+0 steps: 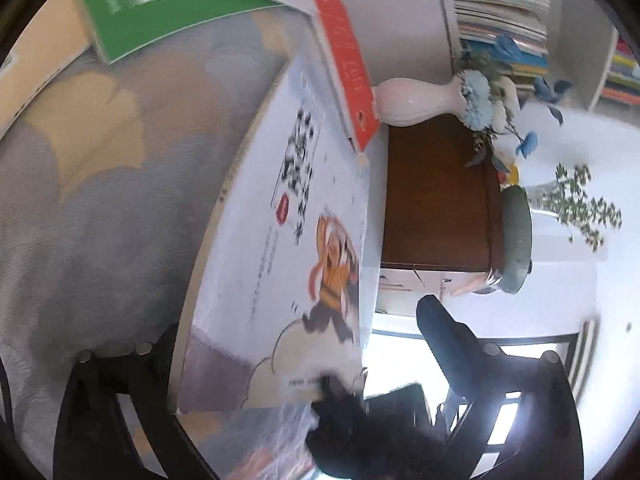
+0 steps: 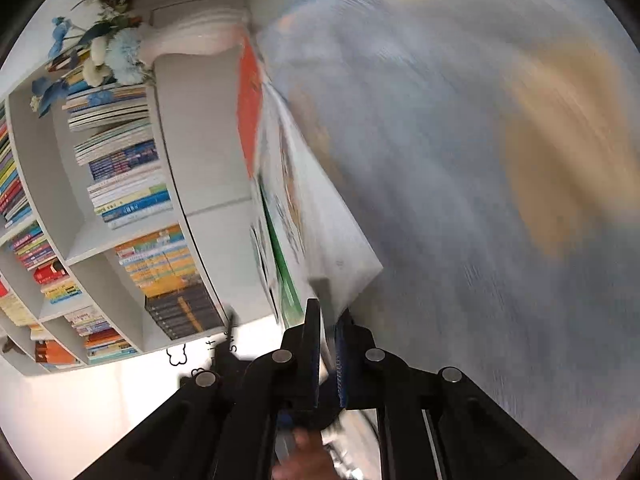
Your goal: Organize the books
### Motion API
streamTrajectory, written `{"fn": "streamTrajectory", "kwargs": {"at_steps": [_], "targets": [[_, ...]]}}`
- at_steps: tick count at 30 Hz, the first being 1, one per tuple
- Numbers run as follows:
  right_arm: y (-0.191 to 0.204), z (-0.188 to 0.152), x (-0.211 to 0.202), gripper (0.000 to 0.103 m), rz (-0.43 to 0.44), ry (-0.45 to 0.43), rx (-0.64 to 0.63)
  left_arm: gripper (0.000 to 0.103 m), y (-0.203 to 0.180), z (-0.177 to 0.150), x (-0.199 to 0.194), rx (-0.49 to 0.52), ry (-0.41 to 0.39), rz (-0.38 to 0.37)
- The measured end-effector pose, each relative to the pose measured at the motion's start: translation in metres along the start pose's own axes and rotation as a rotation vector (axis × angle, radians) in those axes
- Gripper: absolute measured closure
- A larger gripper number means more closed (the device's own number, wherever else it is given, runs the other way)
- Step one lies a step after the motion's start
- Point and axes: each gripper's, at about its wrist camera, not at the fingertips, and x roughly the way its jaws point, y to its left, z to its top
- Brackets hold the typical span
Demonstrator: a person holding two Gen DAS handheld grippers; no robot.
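Books: white illustrated paperback (image 1: 288, 240) pinched at its corner by right gripper (image 2: 329, 354); left gripper (image 1: 296, 360) gapes. Keep pinch firm.

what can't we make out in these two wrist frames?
- Title on the white cartoon-cover book: blurred in the left wrist view.
- Covers of the books in the right hand-held gripper: seen edge-on and smeared by motion in the right wrist view.
- Green book: top cut by the frame edge, partly under another book.
- Shelf spines: too small to read.
- Left hand-held gripper: open, one finger behind the book.
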Motion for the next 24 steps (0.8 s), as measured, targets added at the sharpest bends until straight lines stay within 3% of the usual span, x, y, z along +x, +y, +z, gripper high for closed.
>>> {"fn": "streamTrajectory", "kwargs": {"at_steps": [2,3,5,6,7,8,9,11,13,16,21,24], "targets": [[-0.012,-0.011,-0.009,0.097,0.039,-0.016,0.086,0.063,-0.003,-0.005,0.005,0.049,0.017,0.040],[-0.015,-0.015,-0.012,0.097,0.045,-0.012,0.107,0.102,0.000,-0.007,0.013,0.048,0.062,0.082],[-0.015,-0.022,-0.010,0.094,0.030,0.049,0.088,0.099,0.007,-0.012,0.019,0.028,0.090,0.068],[-0.012,-0.023,-0.008,0.090,-0.018,0.089,0.038,0.099,0.011,-0.015,0.019,0.016,0.089,0.063],[-0.011,-0.023,-0.009,0.069,-0.052,0.101,0.008,0.099,0.014,-0.017,0.019,0.001,0.088,0.057],[-0.008,-0.022,-0.012,0.034,-0.092,0.101,-0.026,0.099,0.016,-0.017,0.018,-0.019,0.087,0.038],[-0.007,-0.019,-0.020,0.024,-0.127,0.083,-0.047,0.099,0.017,-0.017,0.017,-0.028,0.088,0.024],[-0.008,-0.015,-0.036,0.014,-0.078,0.055,-0.031,0.100,0.016,-0.015,0.011,-0.023,0.085,0.008],[-0.008,-0.003,-0.061,0.000,-0.104,-0.014,-0.022,0.100,0.019,-0.016,0.005,-0.049,0.094,-0.032],[-0.011,0.020,-0.073,0.000,-0.069,-0.019,0.007,0.099,0.025,-0.021,-0.002,-0.125,0.110,-0.093],[-0.006,0.053,-0.049,0.000,-0.071,0.095,0.097,0.099,0.038,-0.027,0.003,-0.185,0.134,-0.077],[-0.005,0.065,-0.044,0.000,-0.059,0.084,0.176,0.099,0.041,-0.028,0.002,-0.207,0.137,-0.102]]}}
